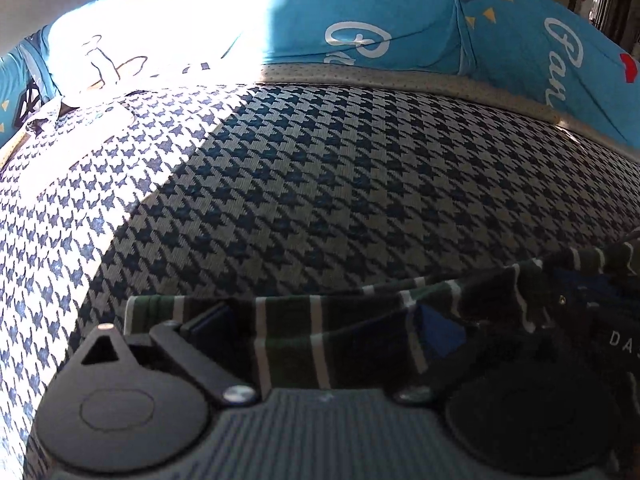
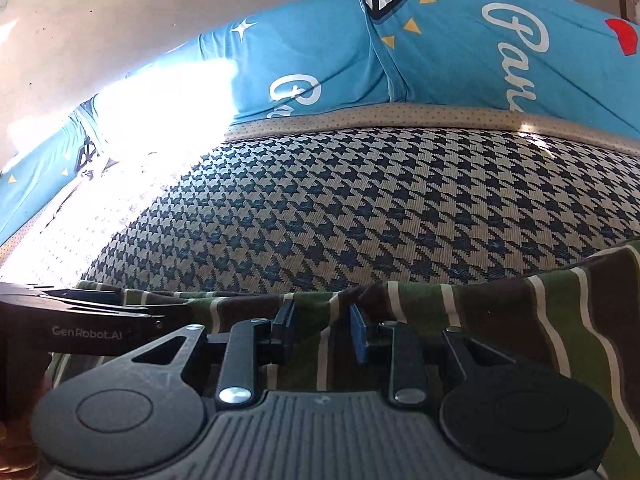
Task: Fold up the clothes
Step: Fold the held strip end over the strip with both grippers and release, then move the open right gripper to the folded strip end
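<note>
A striped garment [image 2: 500, 312] in green, brown and white lies at the near edge of a houndstooth bed cover [image 2: 360, 200]. My right gripper [image 2: 321, 322] is shut on a bunched fold of its edge, the jaws narrow with cloth between them. In the left wrist view the same garment [image 1: 340, 340] stretches across the bottom. My left gripper [image 1: 320, 324] is over it with its jaws wide apart, so it is open; cloth drapes over its right finger. The left gripper [image 2: 100, 320] also shows at the left of the right wrist view, lying on the garment's edge.
Blue pillows [image 1: 400, 20] with white lettering line the far side of the bed, along a beige dotted border [image 1: 400, 76]. Strong sunlight [image 1: 160, 28] washes out the left part. A pale wall [image 2: 120, 8] rises behind. A hand [image 2: 12, 452] shows at the bottom left.
</note>
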The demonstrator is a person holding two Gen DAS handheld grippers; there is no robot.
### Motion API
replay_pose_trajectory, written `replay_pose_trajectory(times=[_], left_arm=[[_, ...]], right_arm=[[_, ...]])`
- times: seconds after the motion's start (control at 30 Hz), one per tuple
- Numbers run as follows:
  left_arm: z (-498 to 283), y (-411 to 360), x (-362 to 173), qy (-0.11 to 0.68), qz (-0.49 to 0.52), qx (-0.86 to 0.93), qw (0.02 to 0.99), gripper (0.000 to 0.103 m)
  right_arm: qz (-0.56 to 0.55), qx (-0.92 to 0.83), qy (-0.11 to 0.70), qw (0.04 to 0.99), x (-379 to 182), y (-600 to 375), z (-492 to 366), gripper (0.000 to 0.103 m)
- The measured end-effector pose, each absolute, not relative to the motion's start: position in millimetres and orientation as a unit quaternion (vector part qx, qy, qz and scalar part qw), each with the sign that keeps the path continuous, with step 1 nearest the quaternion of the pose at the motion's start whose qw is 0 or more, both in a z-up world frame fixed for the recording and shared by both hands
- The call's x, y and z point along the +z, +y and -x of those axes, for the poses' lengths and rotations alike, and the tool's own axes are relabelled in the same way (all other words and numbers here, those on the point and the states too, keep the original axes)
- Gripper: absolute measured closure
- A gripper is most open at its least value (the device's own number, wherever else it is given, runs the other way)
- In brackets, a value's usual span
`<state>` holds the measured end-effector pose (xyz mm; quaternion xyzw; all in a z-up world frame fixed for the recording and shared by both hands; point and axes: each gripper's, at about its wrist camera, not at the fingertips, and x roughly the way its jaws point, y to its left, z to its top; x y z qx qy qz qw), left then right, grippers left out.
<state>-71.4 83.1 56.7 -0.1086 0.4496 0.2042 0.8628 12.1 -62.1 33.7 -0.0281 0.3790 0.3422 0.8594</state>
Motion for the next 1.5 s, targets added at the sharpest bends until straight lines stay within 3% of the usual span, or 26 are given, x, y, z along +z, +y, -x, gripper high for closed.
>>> replay_pose_trajectory(times=[0.5, 0.97, 1.5], left_arm=[[79, 88, 70, 0.407, 0.139, 0.218, 0.876, 0.0], [123, 60, 77, 0.402, 0.157, 0.154, 0.889, 0.0], [122, 11, 70, 0.416, 0.119, 0.087, 0.897, 0.0]], right_arm=[[-0.039, 0.333, 0.39, 0.857, 59, -84, -17, 0.068], [-0.153, 0.215, 0.372, 0.89, 90, -219, -24, 0.057], [-0.139, 0.137, 0.422, 0.886, 71, -308, -17, 0.053]])
